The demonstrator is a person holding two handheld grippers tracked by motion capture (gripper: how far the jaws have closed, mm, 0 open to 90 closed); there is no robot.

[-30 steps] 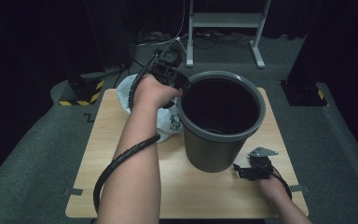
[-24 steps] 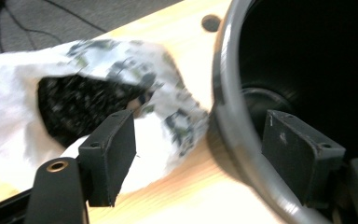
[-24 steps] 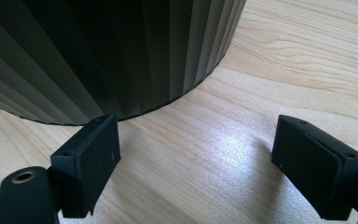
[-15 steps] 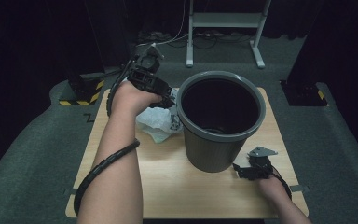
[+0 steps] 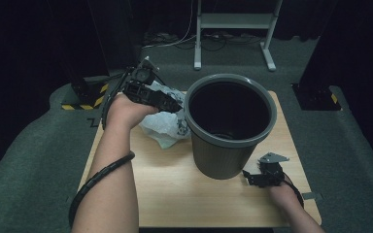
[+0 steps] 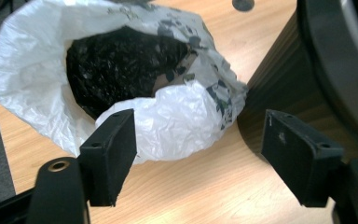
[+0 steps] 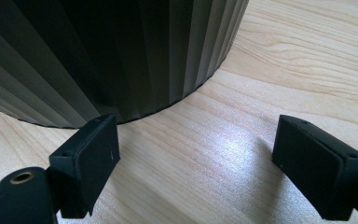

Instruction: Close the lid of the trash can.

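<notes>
A crumpled white plastic bag (image 5: 167, 128) with printed marks lies on the wooden table (image 5: 184, 194), just left of a tall grey ribbed bin (image 5: 233, 141). In the left gripper view the bag (image 6: 177, 121) gapes and shows black material inside. My left gripper (image 5: 172, 104) hovers over the bag's near edge, open (image 6: 209, 158), with the bag's rim below and beyond the jaws and nothing pinched. My right gripper (image 5: 250, 177) rests low on the table at the bin's right foot. It stands open (image 7: 209, 163), facing the bin wall (image 7: 98, 51) with only bare wood between the jaws.
The bin's wall (image 6: 289, 70) stands close to the right of the left gripper. A black cable coils round the left forearm (image 5: 102, 170). Dark carpet surrounds the table, with a yellow-black striped object (image 5: 85, 99) at the left and a metal stand (image 5: 233, 29) behind.
The left hand has drawn away from the bin's rim, leftward and a little down, and now sits over the bag. The right hand has not moved.
</notes>
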